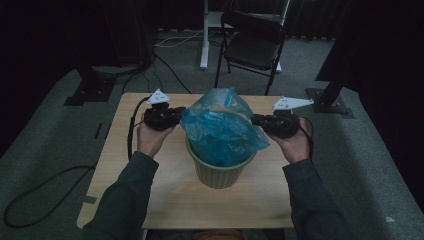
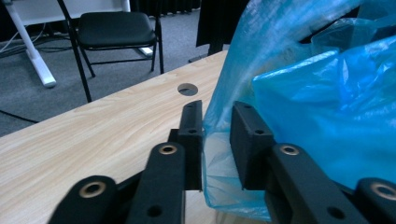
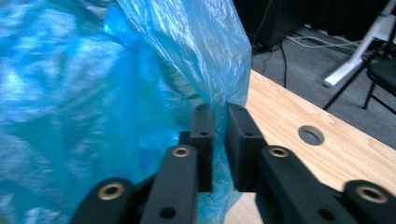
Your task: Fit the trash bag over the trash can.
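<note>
Both table holes (image 2: 187, 88) (image 3: 311, 135) up close — pot (image 1: 220, 170) from above

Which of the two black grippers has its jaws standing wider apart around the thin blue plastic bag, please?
The left gripper: a clear gap shows between its jaws and the blue plastic bag, while the right gripper has its jaws almost pinched together on the film.

The setting looks like a lab or recording studio rather than a home. A small pale wooden desk (image 1: 150, 200) stands on grey carpet (image 1: 50, 145) in a dim room. At twelve o'clock sits a black folding chair (image 1: 252, 42) beside a white stand (image 1: 204, 35); black stand bases (image 1: 330, 100) and loose cables (image 1: 35, 200) flank the desk.
</note>
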Demonstrator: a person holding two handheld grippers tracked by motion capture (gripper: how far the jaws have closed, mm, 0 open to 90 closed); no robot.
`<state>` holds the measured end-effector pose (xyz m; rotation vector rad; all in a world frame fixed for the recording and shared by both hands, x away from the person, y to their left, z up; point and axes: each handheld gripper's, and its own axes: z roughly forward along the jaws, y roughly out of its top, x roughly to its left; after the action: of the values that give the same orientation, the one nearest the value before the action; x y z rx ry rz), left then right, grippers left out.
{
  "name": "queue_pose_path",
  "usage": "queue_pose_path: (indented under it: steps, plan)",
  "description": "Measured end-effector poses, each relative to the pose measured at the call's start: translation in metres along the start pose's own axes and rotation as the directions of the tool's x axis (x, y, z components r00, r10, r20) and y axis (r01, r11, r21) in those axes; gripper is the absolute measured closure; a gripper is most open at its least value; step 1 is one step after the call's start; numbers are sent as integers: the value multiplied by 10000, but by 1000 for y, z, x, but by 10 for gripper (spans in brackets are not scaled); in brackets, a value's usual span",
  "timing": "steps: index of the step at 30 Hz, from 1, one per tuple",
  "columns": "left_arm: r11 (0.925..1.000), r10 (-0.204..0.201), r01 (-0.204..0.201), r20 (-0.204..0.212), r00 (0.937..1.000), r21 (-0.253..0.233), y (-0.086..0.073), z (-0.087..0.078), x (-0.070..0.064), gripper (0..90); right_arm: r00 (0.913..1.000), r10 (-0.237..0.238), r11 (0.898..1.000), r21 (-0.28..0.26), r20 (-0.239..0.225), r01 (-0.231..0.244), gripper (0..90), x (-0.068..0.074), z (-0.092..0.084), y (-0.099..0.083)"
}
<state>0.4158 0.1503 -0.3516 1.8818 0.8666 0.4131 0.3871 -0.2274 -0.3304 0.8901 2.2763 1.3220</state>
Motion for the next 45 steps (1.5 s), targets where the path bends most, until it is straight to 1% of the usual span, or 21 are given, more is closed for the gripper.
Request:
queue_pose_path:
  steps: [1, 4, 6, 10, 16, 18, 20, 22, 24, 25, 26, 27, 29, 31, 33, 35, 37, 39, 41, 43, 45]
  plan:
    - [10000, -19, 19, -18, 10000, 23, 1, 2, 1, 805, 9999, 119, 9999, 46, 75, -119, 861, -3, 1, 0]
    - [9994, -345, 345, -77, 9994, 87, 1, 7, 6, 866, 9986, 443, 9986, 266, 274, -450, 884, -11, 6, -1]
    - [9982, -535, 539, -171, 9984, 266, -2, 11, 11, 891, 9971, 654, 9966, 475, 379, -671, 892, -17, 10, -4]
    - [9934, -885, 901, -247, 9958, 717, -9, 20, 20, 894, 9914, 1175, 9883, 910, 585, -1225, 895, -29, 20, -15]
    - [9834, -1305, 1293, 17, 9914, 1275, -22, 32, 27, 894, 9858, 1621, 9752, 1456, 432, -1668, 896, -38, 30, -33]
    - [9809, -1378, 1347, 124, 9904, 1405, -25, 36, 27, 893, 9832, 1793, 9692, 1655, 330, -1823, 896, -39, 34, -37]
    - [9795, -1380, 1339, 171, 9903, 1502, -25, 39, 26, 893, 9826, 1837, 9647, 1864, 286, -1858, 896, -39, 38, -40]
    - [9792, -1381, 1327, 252, 9901, 1536, -26, 42, 25, 893, 9830, 1826, 9610, 2073, 212, -1830, 896, -38, 43, -43]
    - [9806, -1376, 1301, 423, 9896, 1465, -25, 43, 23, 889, 9826, 1853, 9544, 2355, 150, -1836, 896, -38, 48, -46]
    - [9806, -1376, 1301, 423, 9896, 1465, -25, 43, 23, 882, 9826, 1853, 9544, 2355, 150, -1836, 896, -38, 48, -46]
    - [9823, -1370, 1278, 601, 9888, 1368, -24, 43, 22, 882, 9822, 1870, 9506, 2492, 157, -1849, 896, -37, 51, -48]
    - [9825, -1382, 1285, 644, 9883, 1352, -24, 44, 21, 875, 9799, 1986, 9418, 2731, 190, -1962, 897, -38, 54, -52]
    - [9824, -1372, 1266, 708, 9880, 1374, -24, 45, 19, 871, 9780, 2080, 9345, 2917, 180, -2041, 898, -39, 57, -57]
    - [9817, -1389, 1274, 746, 9875, 1416, -24, 47, 19, 871, 9778, 2092, 9312, 3029, 122, -2030, 898, -38, 57, -60]
    - [9806, -1386, 1264, 738, 9876, 1495, -26, 49, 19, 878, 9792, 2026, 9324, 3049, 44, -1943, 898, -37, 57, -61]
    - [9782, -1417, 1303, 607, 9881, 1620, -30, 50, 20, 894, 9812, 1928, 9385, 2915, 16, -1849, 897, -34, 55, -59]
    - [9739, -1508, 1407, 444, 9876, 1782, -35, 51, 23, 895, 9843, 1763, 9497, 2644, -83, -1678, 896, -31, 51, -56]
    - [9676, -1885, 1787, 390, 9813, 1786, -39, 51, 28, 896, 9870, 1593, 9610, 2321, -193, -1505, 895, -28, 47, -52]
    - [9630, -2152, 2033, 505, 9753, 1768, -43, 51, 32, 895, 9885, 1497, 9669, 2123, -212, -1419, 894, -27, 45, -49]
    - [9613, -2200, 2042, 690, 9731, 1852, -44, 52, 31, 894, 9882, 1520, 9655, 2167, -184, -1444, 895, -27, 45, -49]
    - [9644, -2134, 1963, 834, 9734, 1771, -43, 51, 28, 874, 9859, 1670, 9571, 2415, -75, -1603, 899, -29, 49, -53]
